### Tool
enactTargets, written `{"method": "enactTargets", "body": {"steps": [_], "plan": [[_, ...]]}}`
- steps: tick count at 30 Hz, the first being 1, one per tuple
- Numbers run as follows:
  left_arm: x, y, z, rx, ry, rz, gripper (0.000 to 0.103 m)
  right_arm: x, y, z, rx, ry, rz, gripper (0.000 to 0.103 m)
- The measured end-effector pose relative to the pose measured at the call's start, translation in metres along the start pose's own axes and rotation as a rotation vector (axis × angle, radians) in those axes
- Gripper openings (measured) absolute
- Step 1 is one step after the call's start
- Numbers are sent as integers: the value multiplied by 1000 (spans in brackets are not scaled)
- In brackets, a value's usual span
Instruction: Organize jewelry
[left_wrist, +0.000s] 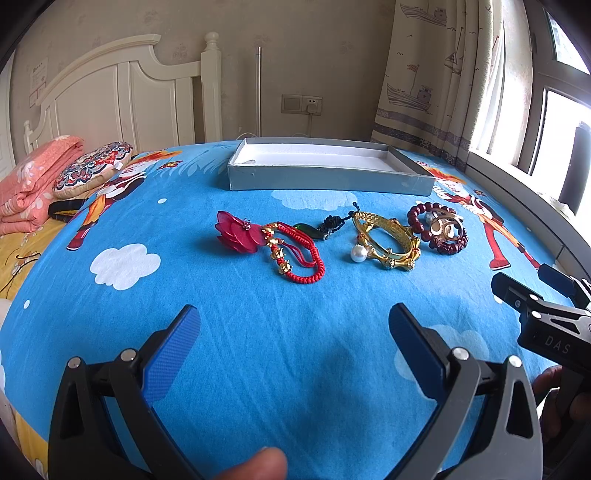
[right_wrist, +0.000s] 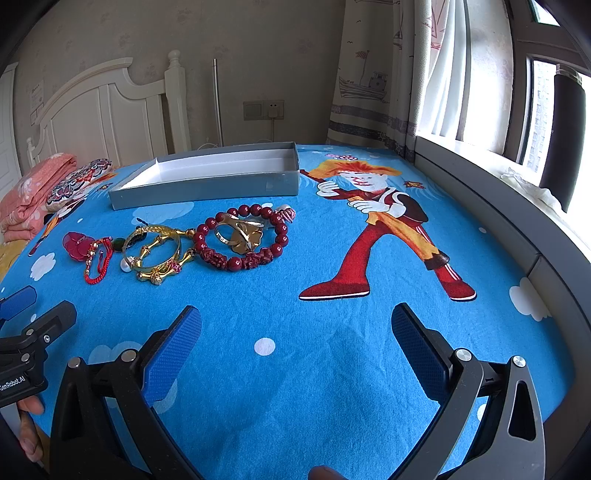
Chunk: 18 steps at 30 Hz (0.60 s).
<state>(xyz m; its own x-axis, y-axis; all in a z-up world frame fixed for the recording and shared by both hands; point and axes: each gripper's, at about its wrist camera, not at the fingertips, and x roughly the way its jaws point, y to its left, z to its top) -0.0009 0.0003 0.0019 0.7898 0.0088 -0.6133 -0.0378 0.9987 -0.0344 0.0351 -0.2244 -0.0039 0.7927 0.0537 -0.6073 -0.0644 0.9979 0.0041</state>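
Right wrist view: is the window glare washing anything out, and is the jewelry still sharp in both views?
Right wrist view: the window is blown out white, but the red bead bracelet stays crisp. Left wrist view: similar glare at the right edge; the gold bangle is sharp, and fisheye bends the grey box.

A home bedroom: a bed under a bright blue cartoon-print sheet (left_wrist: 221, 350), a white panelled wooden headboard (left_wrist: 122, 92), a folded pink floral quilt (left_wrist: 33, 177), and boat-patterned beige curtains (left_wrist: 424, 74) beside the window.
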Motion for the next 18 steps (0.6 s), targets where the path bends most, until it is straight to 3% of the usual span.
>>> {"method": "enactTargets", "body": {"steps": [18], "plan": [[1, 0, 0, 1, -1, -1, 99, 0, 0, 0, 0, 1, 1, 96]]}}
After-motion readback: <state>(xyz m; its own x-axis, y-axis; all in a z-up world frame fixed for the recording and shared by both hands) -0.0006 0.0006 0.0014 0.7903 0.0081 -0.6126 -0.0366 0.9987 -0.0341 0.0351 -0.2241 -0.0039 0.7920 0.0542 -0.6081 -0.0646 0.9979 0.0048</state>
